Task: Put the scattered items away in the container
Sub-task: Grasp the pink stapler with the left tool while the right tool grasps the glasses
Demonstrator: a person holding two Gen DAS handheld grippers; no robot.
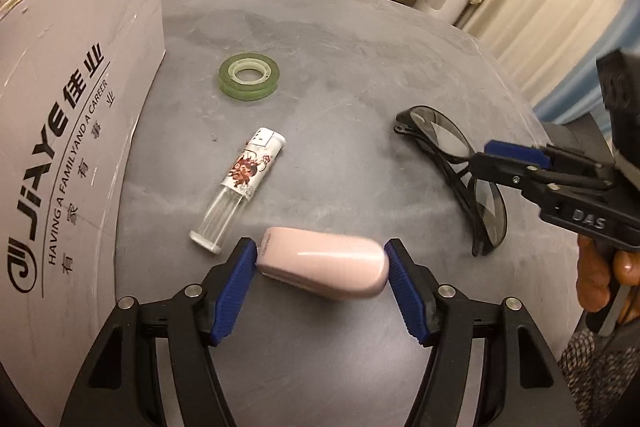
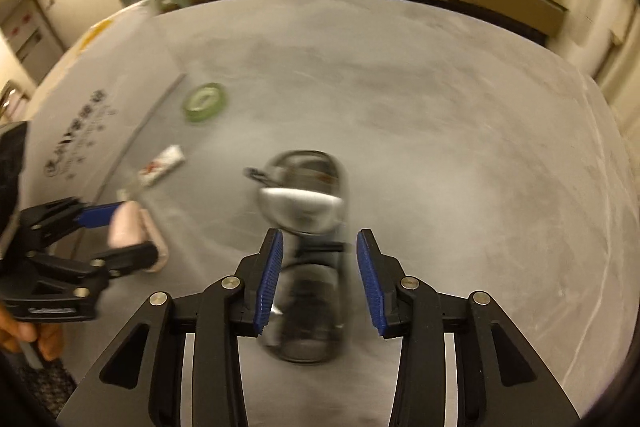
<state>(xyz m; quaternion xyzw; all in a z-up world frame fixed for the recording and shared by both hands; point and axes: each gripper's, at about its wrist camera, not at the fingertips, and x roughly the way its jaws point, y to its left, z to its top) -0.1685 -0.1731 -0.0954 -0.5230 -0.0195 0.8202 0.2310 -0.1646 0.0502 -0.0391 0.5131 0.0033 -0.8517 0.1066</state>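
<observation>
Left tongs, at lower centre of frame, clamp the glossy pink plastic case endwise: light, stiff, slippery. Right tongs gape over dark-framed safety glasses on the grey bench; fragile, take the bridge.

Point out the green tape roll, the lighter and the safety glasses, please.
green tape roll (image 1: 249, 77), left wrist view, on its top face.
lighter (image 1: 244, 183), left wrist view, on its printed label.
safety glasses (image 1: 444, 137), left wrist view, on the far lens.

On the counter: box at left, tape roll beyond the lighter — glasses well right.
</observation>
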